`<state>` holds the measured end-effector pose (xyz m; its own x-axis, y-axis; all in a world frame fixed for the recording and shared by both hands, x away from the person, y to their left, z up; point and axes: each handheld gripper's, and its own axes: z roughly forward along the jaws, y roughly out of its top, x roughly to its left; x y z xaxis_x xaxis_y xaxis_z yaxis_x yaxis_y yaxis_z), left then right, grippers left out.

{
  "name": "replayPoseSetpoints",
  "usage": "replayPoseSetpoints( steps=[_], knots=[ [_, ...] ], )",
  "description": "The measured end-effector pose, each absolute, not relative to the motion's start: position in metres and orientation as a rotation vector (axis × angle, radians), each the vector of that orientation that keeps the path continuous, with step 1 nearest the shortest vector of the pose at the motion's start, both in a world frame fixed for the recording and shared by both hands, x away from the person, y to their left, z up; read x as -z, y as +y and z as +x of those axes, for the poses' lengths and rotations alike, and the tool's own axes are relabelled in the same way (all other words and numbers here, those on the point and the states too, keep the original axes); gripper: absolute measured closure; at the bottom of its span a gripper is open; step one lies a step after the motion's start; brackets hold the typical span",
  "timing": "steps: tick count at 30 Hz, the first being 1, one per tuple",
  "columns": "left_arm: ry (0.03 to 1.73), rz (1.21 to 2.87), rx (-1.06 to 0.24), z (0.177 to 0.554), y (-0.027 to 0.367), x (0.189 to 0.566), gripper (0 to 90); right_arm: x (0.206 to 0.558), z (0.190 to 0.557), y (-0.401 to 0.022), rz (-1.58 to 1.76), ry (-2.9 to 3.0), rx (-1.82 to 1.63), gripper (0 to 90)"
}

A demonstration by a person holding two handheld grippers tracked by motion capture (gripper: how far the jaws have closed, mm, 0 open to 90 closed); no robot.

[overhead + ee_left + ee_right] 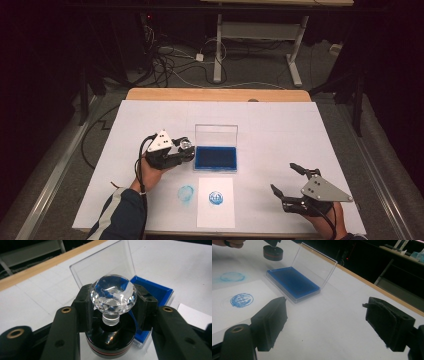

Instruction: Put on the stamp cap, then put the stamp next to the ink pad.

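The stamp [113,315] has a faceted clear knob on a short clear neck above a round black base with a red ring. It looks hard, rigid and fairly light, though the knob is glossy and probably slippery, so a hold on its sloping facets could slide. The left gripper [186,148] has its jaws pinching the knob from both sides, at its widest girth, which seems the safest place to hold it.

The stamp stands upright, its long axis vertical, knob up and printing face down. It hangs just beside the near left corner of the open blue ink pad [216,158], above the white surface [280,135], with the printed sheet [216,200] nearer the person.

The right gripper [290,187] rests apart at the right, jaws spread wide with nothing between them.
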<state>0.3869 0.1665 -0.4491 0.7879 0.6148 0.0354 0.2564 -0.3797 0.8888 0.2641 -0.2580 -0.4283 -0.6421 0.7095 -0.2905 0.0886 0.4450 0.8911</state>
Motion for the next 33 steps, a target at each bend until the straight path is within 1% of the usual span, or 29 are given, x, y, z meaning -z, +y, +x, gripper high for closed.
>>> replayPoseSetpoints(
  steps=[7, 10, 15, 19, 33],
  knots=[
    [0.695, 2.002, -0.438, 0.396, 0.168, 0.459, 54.0, 0.429, 0.266, -0.256, 0.656, 2.047, -1.2, 17.3],
    [0.697, 2.03, -0.46, 0.399, 0.167, 0.462, 54.0, 0.43, 0.266, -0.256, 0.653, 2.051, -1.202, 17.4],
    [0.724, 2.026, -0.44, 0.406, 0.167, 0.469, 54.0, 0.429, 0.266, -0.256, 0.65, 2.047, -1.207, 17.9],
    [0.726, 2.047, -0.444, 0.407, 0.164, 0.472, 53.9, 0.429, 0.265, -0.256, 0.649, 2.052, -1.21, 18.0],
    [0.753, 2.032, -0.439, 0.406, 0.166, 0.474, 53.5, 0.43, 0.265, -0.256, 0.645, 2.06, -1.2, 18.3]
  ],
)
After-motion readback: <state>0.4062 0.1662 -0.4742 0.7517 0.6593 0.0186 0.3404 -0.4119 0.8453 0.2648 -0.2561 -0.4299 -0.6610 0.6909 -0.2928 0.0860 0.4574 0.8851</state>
